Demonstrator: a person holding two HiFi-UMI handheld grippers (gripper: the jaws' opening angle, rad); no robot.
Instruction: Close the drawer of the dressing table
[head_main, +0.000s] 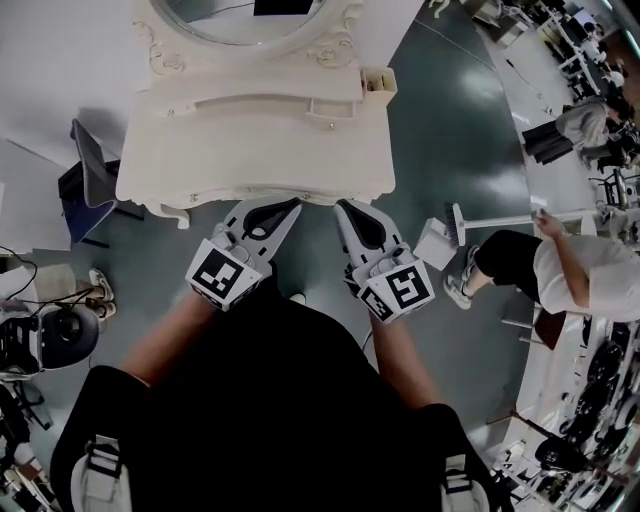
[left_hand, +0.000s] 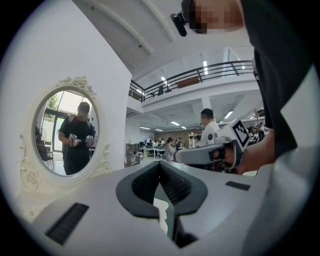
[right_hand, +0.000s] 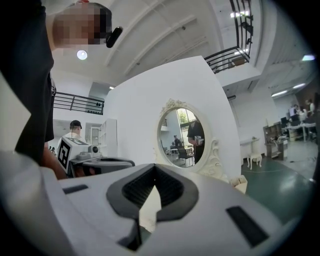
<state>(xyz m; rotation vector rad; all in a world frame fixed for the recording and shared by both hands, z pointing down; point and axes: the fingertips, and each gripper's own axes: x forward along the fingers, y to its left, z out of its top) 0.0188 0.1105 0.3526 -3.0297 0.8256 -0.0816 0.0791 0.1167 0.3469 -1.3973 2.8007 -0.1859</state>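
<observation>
The white dressing table (head_main: 250, 150) stands in front of me, its oval mirror (head_main: 240, 25) at the back. From above the tabletop hides its drawer front. My left gripper (head_main: 297, 203) and right gripper (head_main: 340, 205) are side by side with their tips at the table's front edge; I cannot tell whether they touch it. Both are shut, with nothing between the jaws. In the left gripper view the left gripper (left_hand: 160, 162) points level past the mirror (left_hand: 65, 132). The right gripper (right_hand: 154, 167) points level below the mirror (right_hand: 182, 135).
A dark chair (head_main: 90, 180) stands left of the table. A seated person (head_main: 560, 270) with a long-handled dustpan (head_main: 437, 243) is close on the right. Shoes (head_main: 100, 285) and dark gear (head_main: 60, 335) lie on the floor at the left.
</observation>
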